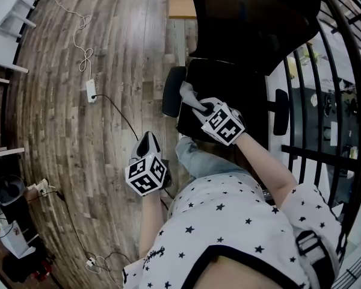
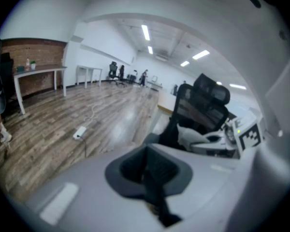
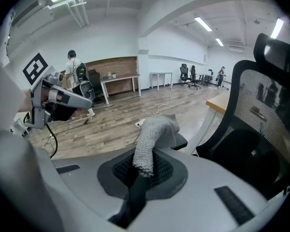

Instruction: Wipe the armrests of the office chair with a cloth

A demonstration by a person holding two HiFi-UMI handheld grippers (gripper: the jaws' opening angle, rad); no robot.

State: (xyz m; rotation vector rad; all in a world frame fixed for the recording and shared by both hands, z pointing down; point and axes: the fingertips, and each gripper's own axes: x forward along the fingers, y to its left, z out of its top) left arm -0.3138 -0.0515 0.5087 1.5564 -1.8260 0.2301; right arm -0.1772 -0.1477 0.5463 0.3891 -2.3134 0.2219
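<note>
Out to the left of the black mesh-backed office chair (image 1: pixel 253 35), over the wood floor, the left gripper (image 2: pixel 152 178) has its jaws closed together on nothing. It is idle and well apart from the chair. Nearer in, on that same side of the chair, is the dark padded armrest (image 1: pixel 173 91). The grey knitted cloth (image 3: pixel 152 139) hangs right at it, though no view shows whether cloth and pad touch. The right gripper (image 3: pixel 141 173) is just in front of the chair's seat, and its jaws are pinched tight on the cloth's lower end. Only a short, bunched fold is left free. To wipe well, that fold probably needs to be laid flat on the pad's top, then drawn along its whole length with light downward pressure. That way the knit, not the jaw tips, would meet the surface. The chair may swivel or roll under the push, so the idle gripper could steady its frame. The second black armrest (image 1: pixel 281 111) on the chair's far side is not yet reached.
</note>
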